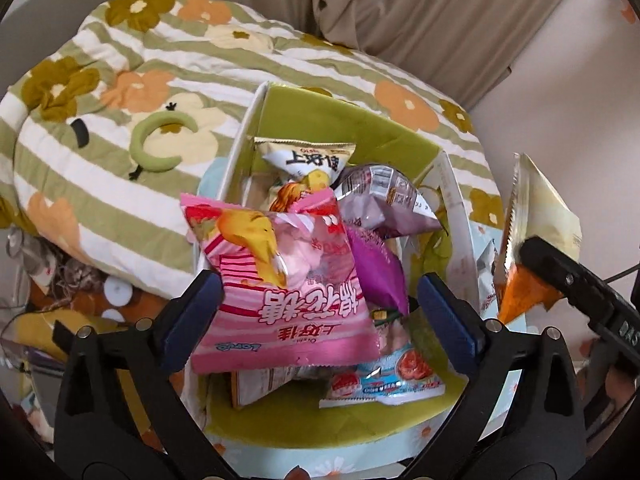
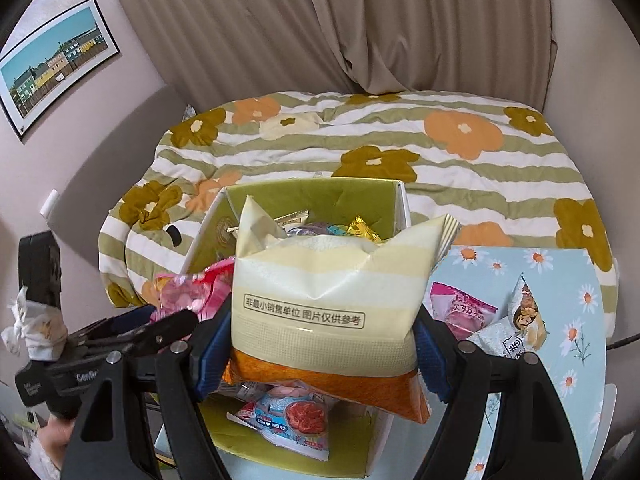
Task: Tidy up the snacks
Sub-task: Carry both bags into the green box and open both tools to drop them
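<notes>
Left gripper (image 1: pixel 320 312): jaws spread wide, released. The pink marshmallow bag (image 1: pixel 280 280) lies between them, seemingly untouched by either pad, atop the snacks in the green-lined box (image 1: pixel 344 120). Right gripper (image 2: pixel 320 344): clenched on the cream-and-orange packet (image 2: pixel 328 304), held above the same box. 2 more packets (image 2: pixel 492 320) lie on the daisy-print surface (image 2: pixel 560 264).

Green-lined white box (image 1: pixel 360 128) sits open and crammed with snack packs. Pink marshmallow bag (image 1: pixel 280 288) lies tilted on top of the pile, purple pack (image 1: pixel 384 196) behind it, blue-white packet (image 1: pixel 384 388) at the near edge. Cream-and-orange bag (image 2: pixel 332 308) stands upright over the box. Pink packet (image 2: pixel 460 312) and white packet (image 2: pixel 516 328) lie beside it on the floral bench (image 2: pixel 560 280).
</notes>
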A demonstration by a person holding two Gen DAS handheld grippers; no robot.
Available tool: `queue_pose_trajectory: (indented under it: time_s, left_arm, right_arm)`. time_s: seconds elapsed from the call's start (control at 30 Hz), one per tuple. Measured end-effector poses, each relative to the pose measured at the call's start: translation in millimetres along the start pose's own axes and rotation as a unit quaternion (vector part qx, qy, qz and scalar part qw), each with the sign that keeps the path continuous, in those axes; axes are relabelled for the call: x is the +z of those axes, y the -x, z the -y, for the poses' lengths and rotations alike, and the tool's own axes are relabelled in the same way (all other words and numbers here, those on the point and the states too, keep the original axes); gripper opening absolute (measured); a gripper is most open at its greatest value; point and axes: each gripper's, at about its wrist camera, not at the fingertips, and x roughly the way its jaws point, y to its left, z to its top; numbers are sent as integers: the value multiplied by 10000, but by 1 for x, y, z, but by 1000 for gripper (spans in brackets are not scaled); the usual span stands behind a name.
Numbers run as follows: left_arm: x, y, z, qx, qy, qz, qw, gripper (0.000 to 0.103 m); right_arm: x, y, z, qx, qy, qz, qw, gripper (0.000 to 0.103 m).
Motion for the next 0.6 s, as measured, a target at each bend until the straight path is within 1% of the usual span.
queue_pose_trajectory:
  time_s: [0.2, 0.4, 0.5, 0.6]
  left_arm:
    - [-18, 20, 3, 71, -7, 75, 9999, 98]
    - [-30, 31, 1, 188, 64, 157, 9997, 98]
    - [-35, 34, 3, 327, 8, 195, 9993, 98]
    - [-40, 36, 6, 387, -39, 197, 9991, 98]
  right_arm:
    - [2, -5, -6, 140, 81, -131, 9998, 76]
    - [0, -9, -13, 270, 223, -264, 9990, 78]
    - [-2, -10, -17, 378, 289, -314, 9984, 82]
    - [-5, -13, -17, 427, 244, -321, 9983, 85]
